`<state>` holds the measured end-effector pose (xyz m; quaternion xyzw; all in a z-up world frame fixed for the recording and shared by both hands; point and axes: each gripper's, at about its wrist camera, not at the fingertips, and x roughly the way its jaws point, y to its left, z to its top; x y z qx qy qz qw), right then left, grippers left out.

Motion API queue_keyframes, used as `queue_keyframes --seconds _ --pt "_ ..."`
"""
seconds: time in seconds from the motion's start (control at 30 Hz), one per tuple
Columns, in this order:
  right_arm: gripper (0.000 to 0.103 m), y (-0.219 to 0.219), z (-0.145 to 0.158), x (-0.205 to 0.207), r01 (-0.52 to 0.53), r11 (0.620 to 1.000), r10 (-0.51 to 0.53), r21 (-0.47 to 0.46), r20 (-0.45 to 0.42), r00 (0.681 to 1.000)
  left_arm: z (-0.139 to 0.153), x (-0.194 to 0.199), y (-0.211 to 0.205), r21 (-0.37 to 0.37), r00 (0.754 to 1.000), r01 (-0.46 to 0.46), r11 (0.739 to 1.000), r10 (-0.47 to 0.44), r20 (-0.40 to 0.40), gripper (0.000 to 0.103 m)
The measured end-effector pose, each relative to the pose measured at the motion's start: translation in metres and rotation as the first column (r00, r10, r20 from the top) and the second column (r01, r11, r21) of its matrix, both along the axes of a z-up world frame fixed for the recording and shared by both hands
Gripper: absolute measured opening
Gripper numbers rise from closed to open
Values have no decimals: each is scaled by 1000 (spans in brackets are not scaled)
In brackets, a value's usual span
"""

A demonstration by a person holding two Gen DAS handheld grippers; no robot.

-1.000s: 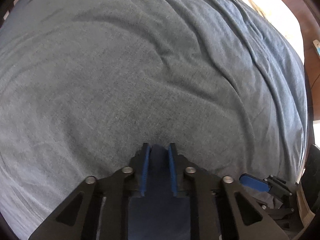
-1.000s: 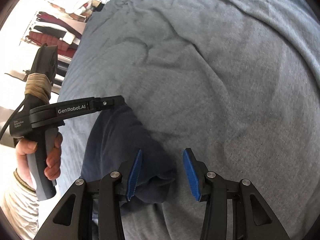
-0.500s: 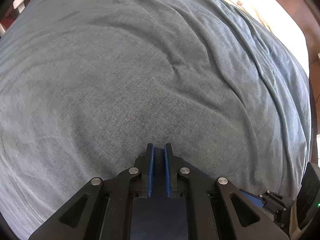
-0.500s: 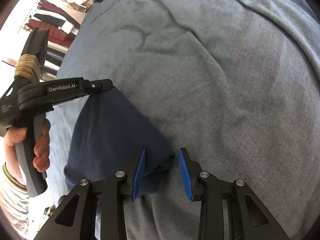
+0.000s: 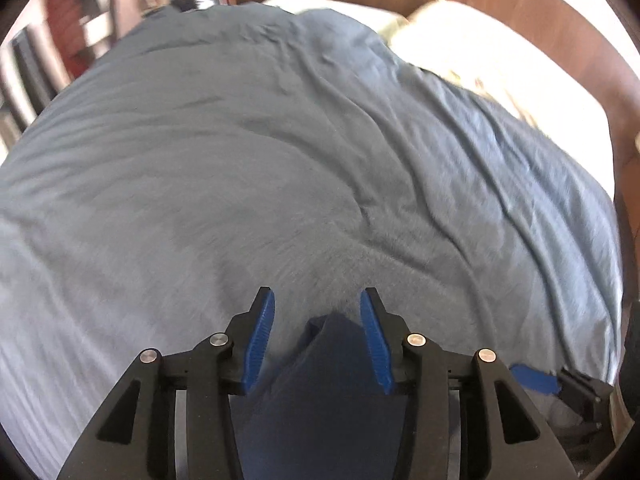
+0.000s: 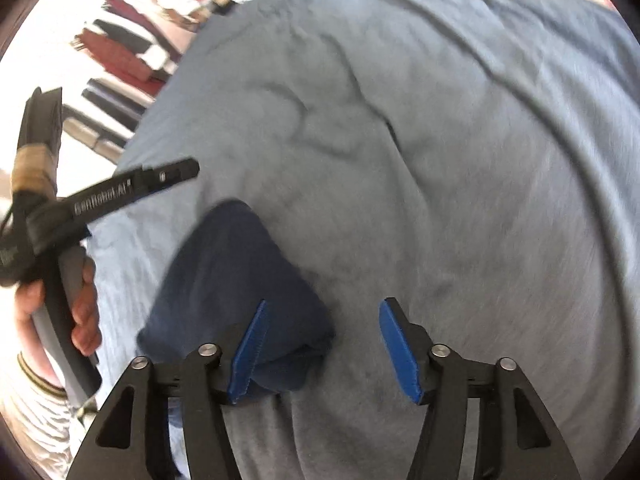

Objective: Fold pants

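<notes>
The dark blue pants (image 6: 236, 280) lie in a folded heap on the grey-blue blanket (image 6: 460, 160) that covers the bed. The left tongs (image 5: 318, 334) are wide apart, and a corner of the pants (image 5: 332, 364) pokes up between the two blue pads without either pad pressing on it. The right tongs (image 6: 322, 346) are wide apart too. Their left pad sits over the near edge of the pants, but the picture is blurry, so it may or may not touch. A hand (image 6: 80, 304) grips the handle of the left tongs.
</notes>
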<state>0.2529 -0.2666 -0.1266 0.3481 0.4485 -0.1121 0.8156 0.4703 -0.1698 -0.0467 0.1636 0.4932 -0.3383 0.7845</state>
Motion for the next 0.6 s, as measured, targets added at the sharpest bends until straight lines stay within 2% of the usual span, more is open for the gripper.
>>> queue_keyframes --seconds 0.17,0.3,0.33,0.43,0.6 --pt "67 0 31 10 -100 991 108 -86 91 990 17 -21 54 -15 983 -174 985 174 55 56" --pt "67 9 44 21 -193 964 215 -184 105 971 24 -41 101 8 956 -286 958 285 76 57" --pt "67 12 47 25 -220 951 246 -217 104 964 25 -47 112 13 947 -312 950 310 88 61" --pt "67 16 51 34 -258 935 288 -243 95 953 22 -64 136 18 925 -368 930 365 106 66" --pt "67 27 50 50 -302 914 335 -270 85 938 5 -85 155 4 921 -385 923 384 70 74"
